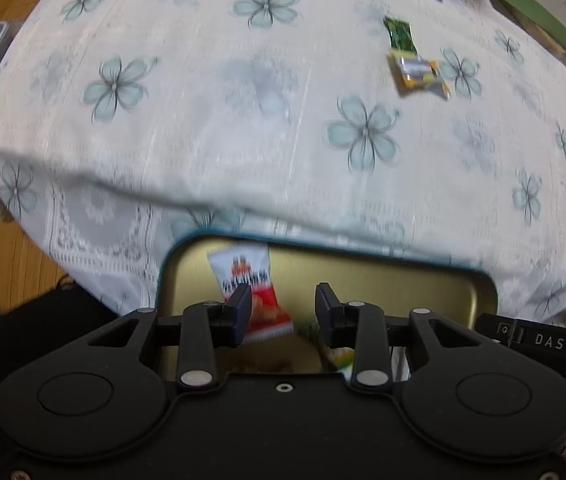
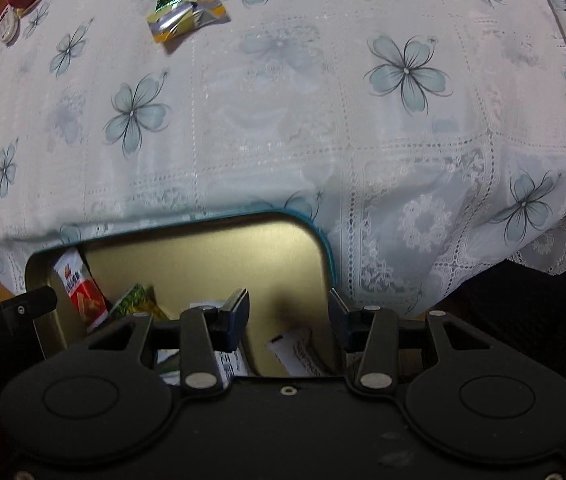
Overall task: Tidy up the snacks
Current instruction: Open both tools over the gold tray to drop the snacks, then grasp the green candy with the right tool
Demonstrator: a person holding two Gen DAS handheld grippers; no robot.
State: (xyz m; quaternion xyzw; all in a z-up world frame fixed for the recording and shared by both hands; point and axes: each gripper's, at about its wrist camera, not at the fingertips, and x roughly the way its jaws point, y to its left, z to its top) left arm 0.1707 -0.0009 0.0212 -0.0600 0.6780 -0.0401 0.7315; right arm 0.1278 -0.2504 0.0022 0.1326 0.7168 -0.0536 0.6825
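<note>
In the left wrist view, your left gripper (image 1: 283, 308) hung released, jaws apart and empty, over the gold tin (image 1: 403, 276) at lower centre, where a red-and-white snack packet (image 1: 251, 280) lay. A green wrapper (image 1: 399, 32) and yellow wrapper (image 1: 419, 72) sat on the tablecloth (image 1: 203, 120), upper right.

In the right wrist view, your right gripper (image 2: 289, 316) also stood released over the tin; those wrappers lay upper left.
</note>
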